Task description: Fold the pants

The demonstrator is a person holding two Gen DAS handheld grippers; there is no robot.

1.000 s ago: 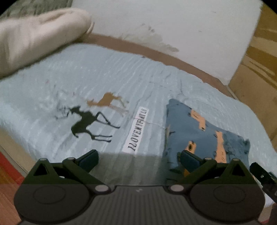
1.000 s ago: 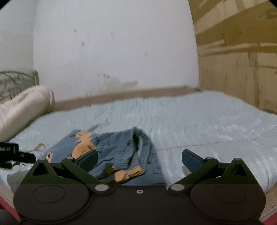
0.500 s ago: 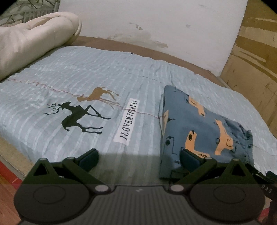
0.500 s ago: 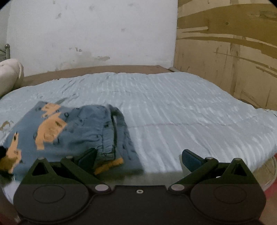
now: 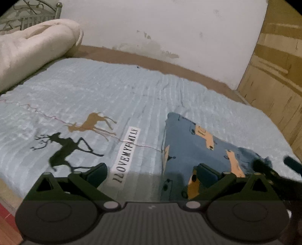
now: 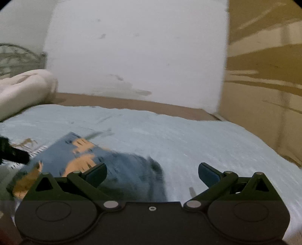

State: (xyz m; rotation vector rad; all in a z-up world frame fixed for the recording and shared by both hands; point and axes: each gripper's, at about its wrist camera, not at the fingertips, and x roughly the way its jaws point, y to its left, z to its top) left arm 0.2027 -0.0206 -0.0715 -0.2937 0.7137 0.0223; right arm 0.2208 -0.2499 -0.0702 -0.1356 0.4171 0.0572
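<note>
The blue pants (image 5: 190, 147) with orange car prints lie folded in a compact rectangle on the light blue bedspread (image 5: 113, 98). My left gripper (image 5: 152, 172) is open and empty, held above the near edge of the bed, its right finger over the pants' near left corner. My right gripper (image 6: 152, 172) is open and empty above the pants (image 6: 105, 160), which lie under its left finger; this view is blurred. Each gripper shows at the edge of the other's view.
A rolled cream duvet (image 5: 32, 49) lies at the bed's far left by a metal headboard (image 5: 28, 15). A white wall (image 5: 169, 34) runs behind the bed and a wooden panel (image 5: 279, 75) on the right. Deer prints (image 5: 71, 145) mark the bedspread.
Both grippers have swung about over the bed, still open and empty. The right view has turned back to the left. The folded pants have not moved.
</note>
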